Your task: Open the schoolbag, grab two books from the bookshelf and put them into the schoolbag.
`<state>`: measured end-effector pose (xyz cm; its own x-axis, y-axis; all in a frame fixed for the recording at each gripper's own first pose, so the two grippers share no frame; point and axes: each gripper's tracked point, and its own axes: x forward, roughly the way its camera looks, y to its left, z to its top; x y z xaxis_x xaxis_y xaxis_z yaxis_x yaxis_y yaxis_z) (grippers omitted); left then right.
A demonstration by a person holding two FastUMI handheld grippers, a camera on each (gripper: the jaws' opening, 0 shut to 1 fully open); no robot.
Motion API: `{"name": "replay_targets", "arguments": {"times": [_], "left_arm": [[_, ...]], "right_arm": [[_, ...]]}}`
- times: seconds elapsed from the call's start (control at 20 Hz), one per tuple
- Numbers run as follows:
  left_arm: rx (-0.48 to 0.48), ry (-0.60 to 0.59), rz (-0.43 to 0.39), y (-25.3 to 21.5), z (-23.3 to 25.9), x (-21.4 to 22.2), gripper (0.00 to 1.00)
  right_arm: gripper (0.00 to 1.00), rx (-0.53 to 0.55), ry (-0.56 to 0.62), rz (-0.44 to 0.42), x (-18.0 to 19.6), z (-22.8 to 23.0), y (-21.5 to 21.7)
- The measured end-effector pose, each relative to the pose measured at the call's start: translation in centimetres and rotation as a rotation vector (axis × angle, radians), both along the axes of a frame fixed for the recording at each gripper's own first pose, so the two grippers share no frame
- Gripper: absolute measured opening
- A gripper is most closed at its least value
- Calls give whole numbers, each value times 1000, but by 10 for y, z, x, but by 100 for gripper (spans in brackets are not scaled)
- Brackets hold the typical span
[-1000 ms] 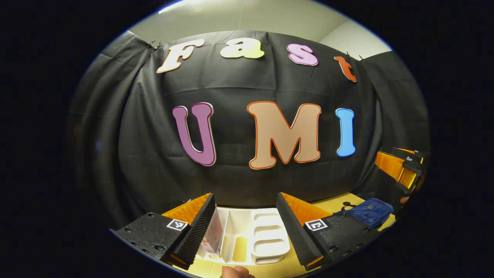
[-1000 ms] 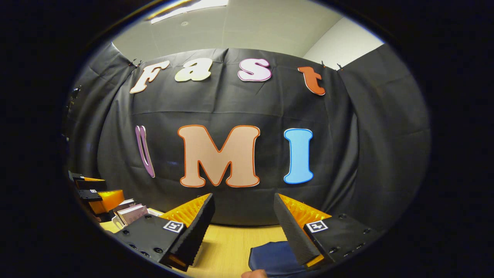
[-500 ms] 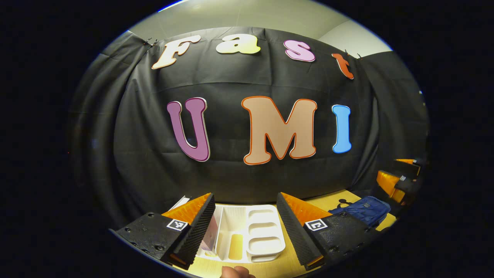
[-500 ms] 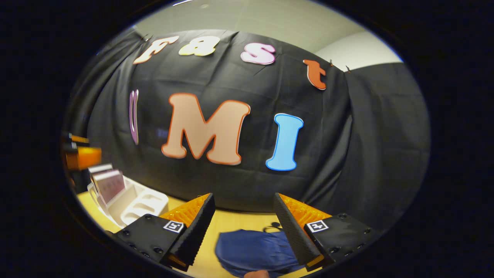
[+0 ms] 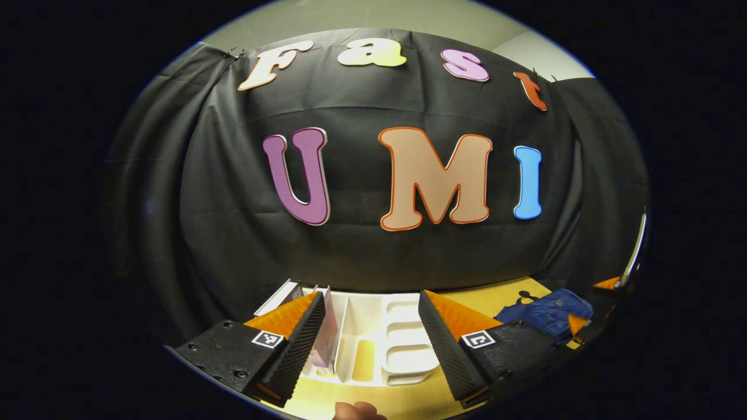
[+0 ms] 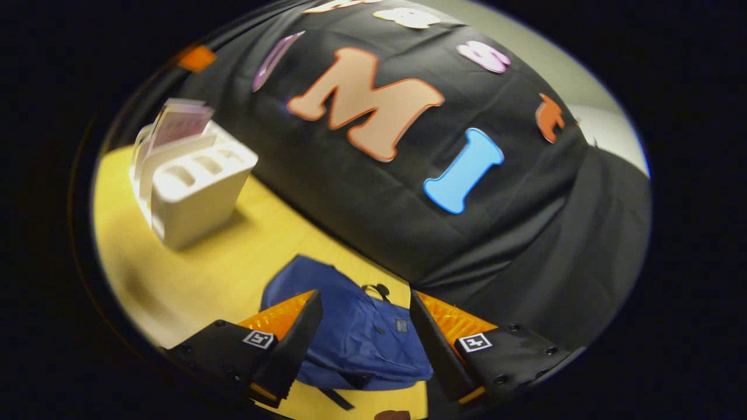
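A blue schoolbag lies flat on the yellow table, its zip shut as far as I can see. My right gripper hangs open right above the schoolbag, nothing between its fingers. The white bookshelf stands to the left with pink-covered books upright in its slots. In the left gripper view my left gripper is open over the bookshelf, with a book by its left finger. The schoolbag lies off to the right, beside the other gripper.
The table ends at the black cloth wall just behind the schoolbag and shelf. Bare tabletop lies between shelf and bag. A fingertip of the holding hand shows at the bottom edge.
The right gripper has tilted down and swung over the schoolbag, which now lies between its fingers' line of sight. The left gripper has tilted down slightly over the bookshelf. Both stay open.
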<state>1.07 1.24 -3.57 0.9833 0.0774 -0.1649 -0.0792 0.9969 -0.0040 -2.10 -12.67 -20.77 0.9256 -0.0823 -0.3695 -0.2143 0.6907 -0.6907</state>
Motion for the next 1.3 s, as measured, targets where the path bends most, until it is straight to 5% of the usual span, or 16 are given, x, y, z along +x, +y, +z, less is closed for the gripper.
{"name": "replay_targets", "arguments": {"times": [0.05, 0.2, 0.45, 0.55, 0.6, 0.7, 0.75, 0.85, 0.9, 1.15, 1.3], "left_arm": [[0, 9, 6, 2, -2, -1, 94], [2, 14, 17, 6, -3, -3, 94], [43, -4, 46, 18, 4, -3, 94], [50, -8, 57, 23, 7, -5, 94], [52, -5, 66, 25, 6, -7, 95], [33, -2, 82, 28, 5, -9, 94], [16, -5, 89, 28, 7, -9, 94], [-12, -7, 104, 31, 9, -10, 94], [-16, -5, 111, 34, 8, -12, 94], [-38, -12, 158, 52, 10, -16, 94], [-55, -11, 200, 67, 7, -17, 94]], "right_arm": [[98, -55, 37, 33, -4, -20, -3], [93, -194, 107, 133, -15, -61, -4], [97, -339, 207, 214, -12, -117, -18], [87, -386, 242, 242, -7, -138, -20], [97, -398, 263, 252, -3, -147, -19], [96, -425, 267, 271, 9, -155, -16], [87, -436, 258, 284, 15, -158, -12], [95, -451, 276, 307, 19, -167, -6], [84, -448, 283, 330, 20, -171, 0], [72, -453, 374, 361, 25, -193, 11], [25, -530, 457, 335, 24, -206, 1]]}}
